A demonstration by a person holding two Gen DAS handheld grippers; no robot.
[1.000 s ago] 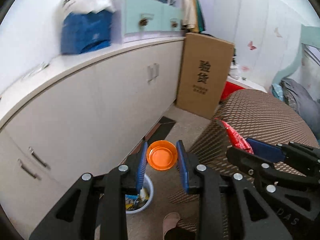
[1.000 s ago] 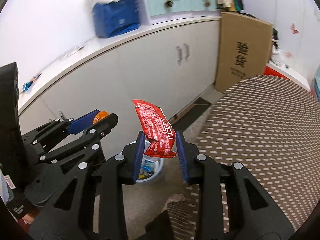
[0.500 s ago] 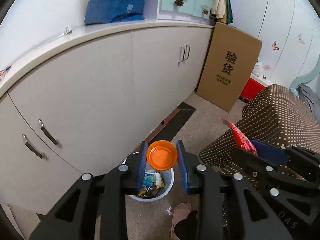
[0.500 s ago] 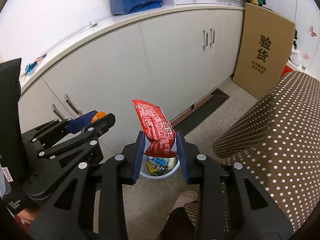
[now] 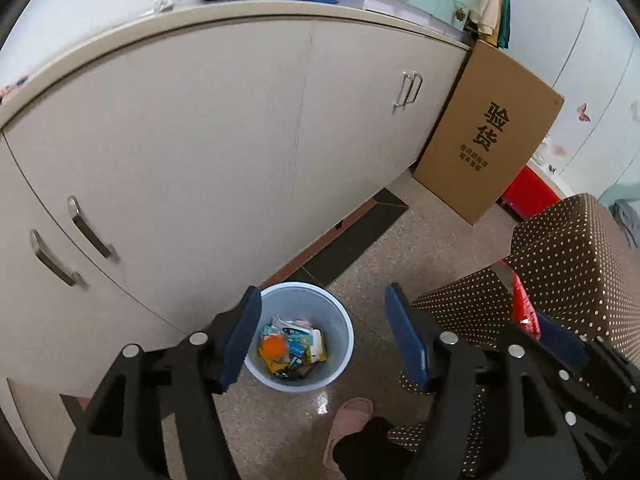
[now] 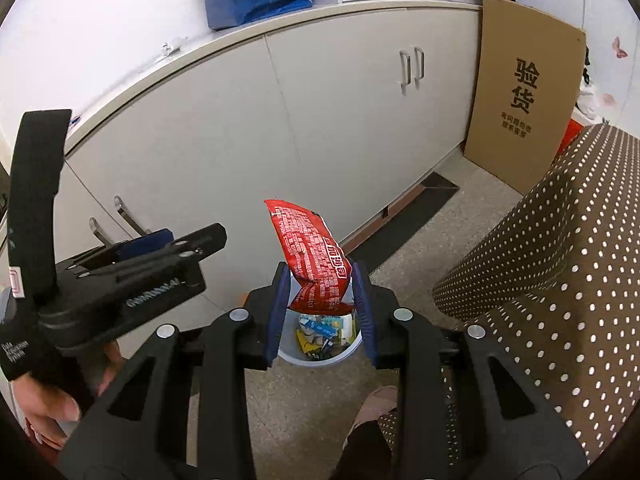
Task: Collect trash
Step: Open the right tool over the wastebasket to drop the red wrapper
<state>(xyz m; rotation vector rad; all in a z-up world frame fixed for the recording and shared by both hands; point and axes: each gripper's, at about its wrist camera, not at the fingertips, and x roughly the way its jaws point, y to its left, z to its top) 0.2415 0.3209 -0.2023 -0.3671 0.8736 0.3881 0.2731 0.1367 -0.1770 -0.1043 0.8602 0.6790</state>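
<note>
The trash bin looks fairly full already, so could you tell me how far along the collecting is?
Done: the orange lid lies in the bin; the left gripper has just opened and holds nothing. In hand: the right gripper grips a red wrapper above the bin. Left: dropping that wrapper.

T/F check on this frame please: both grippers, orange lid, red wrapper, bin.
1. The left gripper grips the orange lid. False: its jaws have just been opening, nothing sits between them, and the lid lies in the bin.
2. The right gripper is clamped on the red wrapper. True.
3. The bin is empty. False: it holds mixed packaging.
4. The bin stands on the floor beside the white cabinet. True.
5. The wrapper is already in the bin. False: it is held above it.
</note>
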